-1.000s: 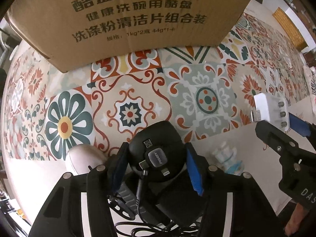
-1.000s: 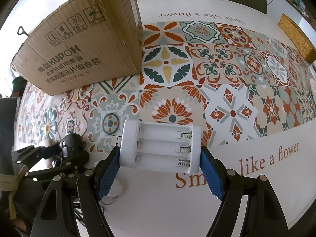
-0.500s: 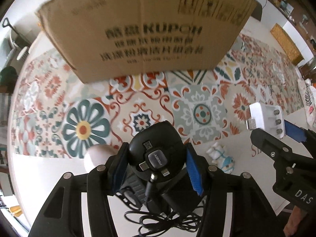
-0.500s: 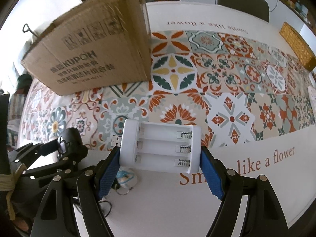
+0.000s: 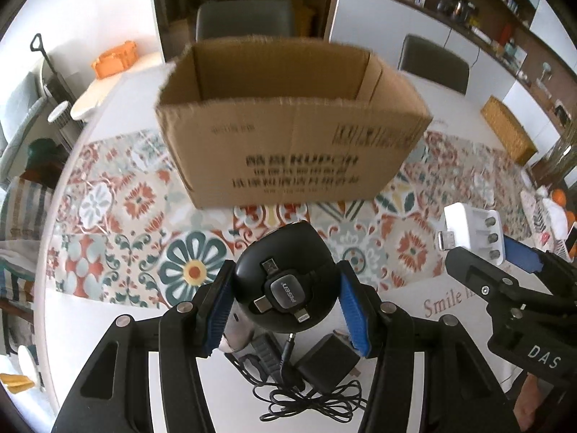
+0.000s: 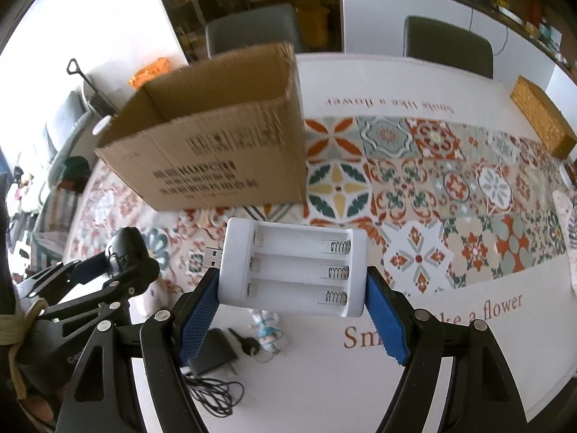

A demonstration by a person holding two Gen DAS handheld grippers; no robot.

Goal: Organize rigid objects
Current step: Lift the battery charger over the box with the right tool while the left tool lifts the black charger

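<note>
My left gripper (image 5: 285, 299) is shut on a round black cable reel (image 5: 286, 290) with several plug tips, held above the table. My right gripper (image 6: 292, 288) is shut on a white three-slot battery charger (image 6: 294, 269) with a USB plug on its left end; it also shows in the left wrist view (image 5: 474, 232). An open cardboard box (image 5: 292, 137) stands ahead on the patterned cloth, its opening facing up; it also shows in the right wrist view (image 6: 216, 137). Both grippers are short of the box and raised.
Below the grippers on the white table lie a black power adapter (image 5: 328, 362) with coiled cable (image 5: 310, 402), a key (image 6: 249, 342) and a small figurine (image 6: 267, 328). A woven basket (image 6: 542, 122) sits far right. Chairs stand behind the table.
Both grippers have risen with their objects. The box now appears lower in view, and its open top and inside walls show.
</note>
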